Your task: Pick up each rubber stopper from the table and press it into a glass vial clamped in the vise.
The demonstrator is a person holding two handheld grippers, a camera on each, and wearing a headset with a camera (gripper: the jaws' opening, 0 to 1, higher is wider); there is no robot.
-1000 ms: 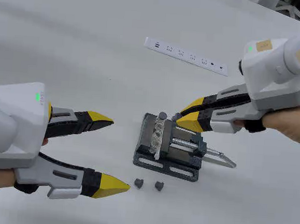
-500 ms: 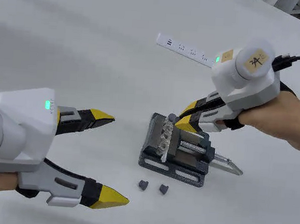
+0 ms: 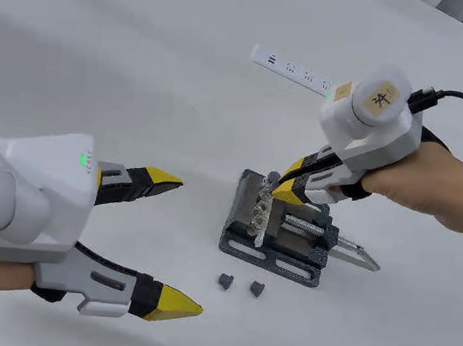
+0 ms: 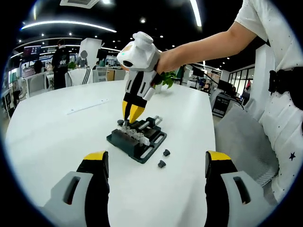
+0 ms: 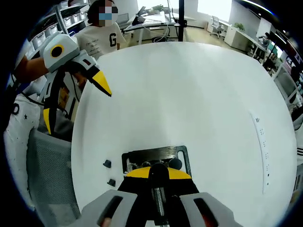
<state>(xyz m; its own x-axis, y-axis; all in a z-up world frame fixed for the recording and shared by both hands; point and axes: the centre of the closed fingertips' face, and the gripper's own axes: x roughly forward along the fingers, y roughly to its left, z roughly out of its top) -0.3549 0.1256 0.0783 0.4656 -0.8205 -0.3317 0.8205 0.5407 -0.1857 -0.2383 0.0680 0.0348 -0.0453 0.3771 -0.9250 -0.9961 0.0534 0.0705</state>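
Note:
A black vise (image 3: 289,260) stands mid-table with a row of clear glass vials (image 3: 258,213) clamped in it. One grey stopper (image 3: 273,177) sits on the vial at the far end of the row. My right gripper (image 3: 276,190) is tilted down over that end, shut on a dark rubber stopper (image 5: 158,167) right above the vials (image 4: 135,135). Two loose stoppers (image 3: 225,281) (image 3: 257,287) lie on the table in front of the vise (image 4: 137,147). My left gripper (image 3: 176,241) hangs wide open to the left of the vise, with nothing between its fingers.
A white power strip (image 3: 296,70) lies on the far side of the white table. The vise's screw handle (image 3: 357,255) sticks out to the right. A mesh chair (image 5: 49,165) stands by the table's edge, next to a person in a white shirt.
My right gripper has come in and down over the far end of the vial row. The left gripper has stayed open in about the same place. The head camera has shifted a little.

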